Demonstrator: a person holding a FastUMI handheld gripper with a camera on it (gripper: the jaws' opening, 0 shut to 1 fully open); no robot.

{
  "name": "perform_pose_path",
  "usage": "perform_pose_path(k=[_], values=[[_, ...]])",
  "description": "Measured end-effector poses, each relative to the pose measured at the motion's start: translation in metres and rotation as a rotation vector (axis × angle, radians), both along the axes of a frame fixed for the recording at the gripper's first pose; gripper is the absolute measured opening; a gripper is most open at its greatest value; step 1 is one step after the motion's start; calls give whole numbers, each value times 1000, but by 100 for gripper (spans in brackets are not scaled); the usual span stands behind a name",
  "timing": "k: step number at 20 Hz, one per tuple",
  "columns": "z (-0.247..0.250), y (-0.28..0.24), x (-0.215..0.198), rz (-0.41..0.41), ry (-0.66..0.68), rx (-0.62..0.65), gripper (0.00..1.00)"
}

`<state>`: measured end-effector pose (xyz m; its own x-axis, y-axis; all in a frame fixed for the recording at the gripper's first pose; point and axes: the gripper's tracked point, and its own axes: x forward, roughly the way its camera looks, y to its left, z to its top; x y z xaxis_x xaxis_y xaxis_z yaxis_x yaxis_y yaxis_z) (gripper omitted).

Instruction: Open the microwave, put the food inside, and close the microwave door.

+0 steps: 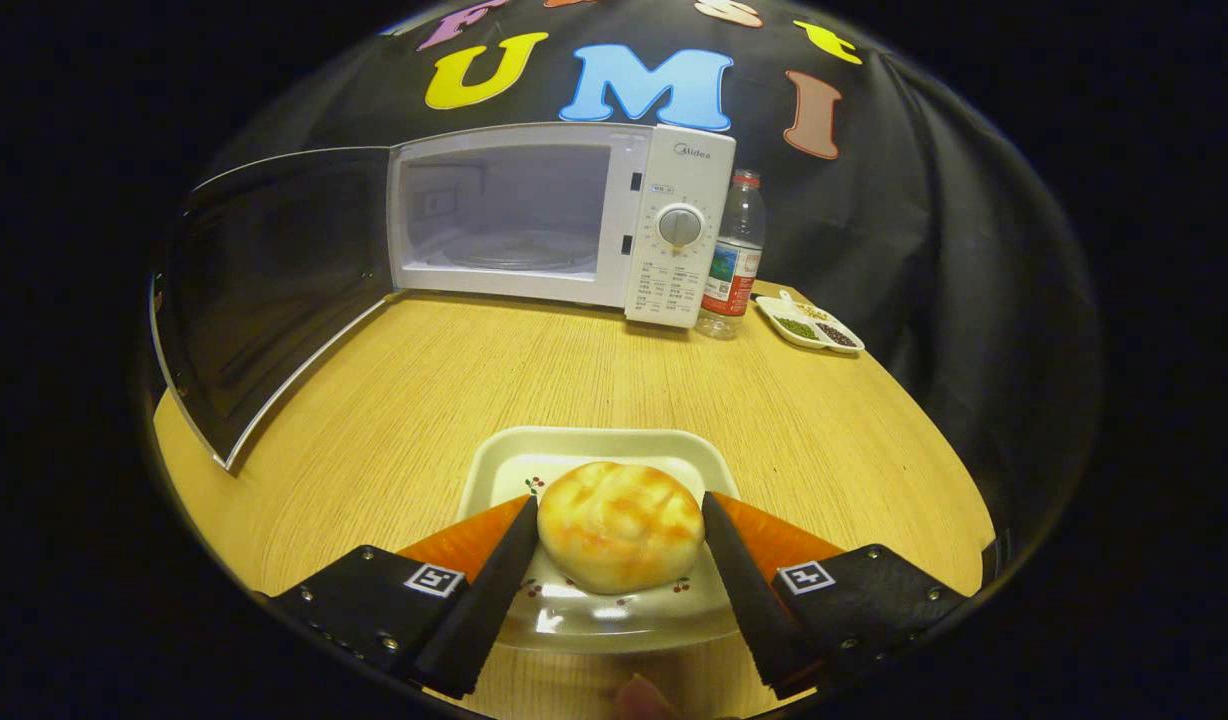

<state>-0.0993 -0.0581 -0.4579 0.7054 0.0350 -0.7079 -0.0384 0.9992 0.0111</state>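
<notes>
Two black fingers (494, 585) with orange backing reach out low over the table, and the bun (620, 538) sits right between them on its white plate (594, 445). The gripper (620, 525) has its jaws drawn in against the bun's two sides; the pads look to be touching it, though I cannot be sure they are pressing hard enough to carry it. A fingertip of the person shows just behind the fingers. Well beyond the tips, across bare wooden table (594, 370), the microwave (564, 215) stands with its door (274, 290) swung wide to the left, the cavity and glass turntable open to view. So the opening looks done and the step in hand, as I judge it, is taking hold of the food. Next would come a firm but gentle squeeze, since a soft bun could dent or slip, then a lift clear of the plate's rim and a carry forward and a little left into the cavity, keeping off the door. Writing: the microwave's panel carries "Midea" above the dial (680, 226); the small print under it is too fine to read. Right of the microwave stand a water bottle (734, 255) with a label I cannot make out, and a small dish (809, 325) of beans.
</notes>
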Motion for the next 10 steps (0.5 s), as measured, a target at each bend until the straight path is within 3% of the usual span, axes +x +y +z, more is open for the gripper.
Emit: perform_pose_path(k=[2,6,10], values=[[1,-2,3,-11,-11,11,96],[2,2,4,-13,-19,61,79],[17,10,10,4,-38,98,79]])
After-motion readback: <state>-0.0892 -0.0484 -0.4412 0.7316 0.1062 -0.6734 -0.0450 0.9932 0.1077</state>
